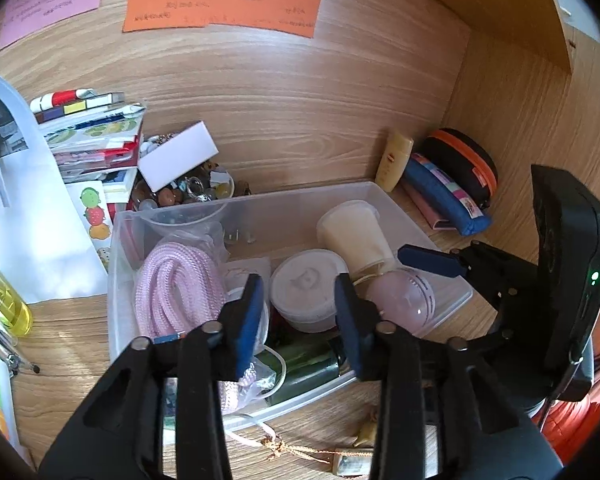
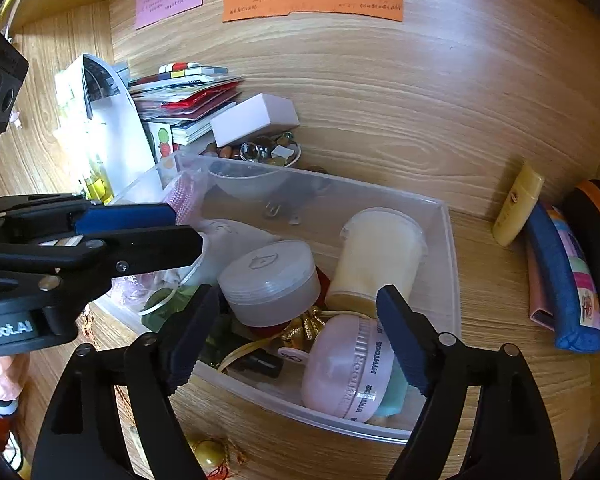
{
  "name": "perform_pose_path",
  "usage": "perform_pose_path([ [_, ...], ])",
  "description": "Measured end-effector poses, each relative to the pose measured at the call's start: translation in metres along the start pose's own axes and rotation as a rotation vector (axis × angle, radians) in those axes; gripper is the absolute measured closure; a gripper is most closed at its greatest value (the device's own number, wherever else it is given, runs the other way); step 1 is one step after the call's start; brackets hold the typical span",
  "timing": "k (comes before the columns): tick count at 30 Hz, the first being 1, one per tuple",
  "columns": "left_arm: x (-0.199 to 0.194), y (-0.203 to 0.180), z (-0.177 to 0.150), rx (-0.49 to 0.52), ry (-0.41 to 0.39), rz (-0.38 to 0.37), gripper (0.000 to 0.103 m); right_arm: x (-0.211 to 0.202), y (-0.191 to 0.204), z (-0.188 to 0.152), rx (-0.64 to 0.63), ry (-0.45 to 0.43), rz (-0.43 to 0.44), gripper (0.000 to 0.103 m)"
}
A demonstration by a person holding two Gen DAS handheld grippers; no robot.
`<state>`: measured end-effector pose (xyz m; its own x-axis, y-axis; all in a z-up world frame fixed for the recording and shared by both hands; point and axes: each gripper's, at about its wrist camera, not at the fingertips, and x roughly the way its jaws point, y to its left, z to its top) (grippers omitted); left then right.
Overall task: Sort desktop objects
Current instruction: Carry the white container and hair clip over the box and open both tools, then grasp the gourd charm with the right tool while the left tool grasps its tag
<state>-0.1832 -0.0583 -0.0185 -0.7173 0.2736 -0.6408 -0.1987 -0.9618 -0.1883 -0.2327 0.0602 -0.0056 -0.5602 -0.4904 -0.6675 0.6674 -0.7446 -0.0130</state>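
A clear plastic bin (image 1: 380, 196) stands on the wooden desk. It holds a pink rope coil (image 1: 176, 292), a round white lidded tub (image 1: 306, 288), a cream cup (image 1: 356, 236), a pink round case (image 1: 404, 300) and a dark green bottle (image 1: 308, 368). My left gripper (image 1: 300, 316) hangs over the bin's near side, jaws partly apart with nothing between them. In the right wrist view my right gripper (image 2: 300, 332) stands wide open over the bin (image 2: 448, 264), above the pink case (image 2: 340, 368) and beside the tub (image 2: 268, 280); nothing is gripped. The left gripper (image 2: 132, 232) reaches in from the left.
Right of the bin lie a yellow tube (image 1: 394, 160), a blue pencil case (image 1: 444, 196) and a black-orange pouch (image 1: 464, 164). Behind left are stacked books (image 1: 96, 136), a white box (image 1: 176, 160) on a bowl of beads, and a yellow bottle (image 1: 4, 300). A corded charm (image 1: 300, 448) lies in front.
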Motion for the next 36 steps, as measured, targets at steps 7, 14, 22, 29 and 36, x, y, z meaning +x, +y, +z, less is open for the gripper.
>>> perform_pose_path([
  [7, -0.014, 0.002, 0.002, -0.01, -0.06, 0.029, 0.043, -0.002, 0.002, -0.001, -0.007, -0.004, -0.005, 0.02],
  [14, -0.023, 0.009, 0.005, -0.032, -0.103, 0.069, 0.038, -0.011, 0.009, 0.0, -0.048, -0.03, -0.005, 0.02],
  [22, -0.039, 0.015, 0.004, -0.02, -0.147, 0.121, 0.03, -0.036, 0.014, -0.002, -0.071, -0.059, -0.027, 0.02],
  [29, -0.055, 0.009, -0.014, 0.029, -0.12, 0.125, 0.021, -0.062, 0.01, -0.012, -0.063, -0.07, -0.044, 0.019],
  [36, -0.065, 0.007, -0.041, 0.047, -0.072, 0.113, 0.015, -0.073, 0.002, -0.03, -0.011, -0.041, -0.044, 0.018],
])
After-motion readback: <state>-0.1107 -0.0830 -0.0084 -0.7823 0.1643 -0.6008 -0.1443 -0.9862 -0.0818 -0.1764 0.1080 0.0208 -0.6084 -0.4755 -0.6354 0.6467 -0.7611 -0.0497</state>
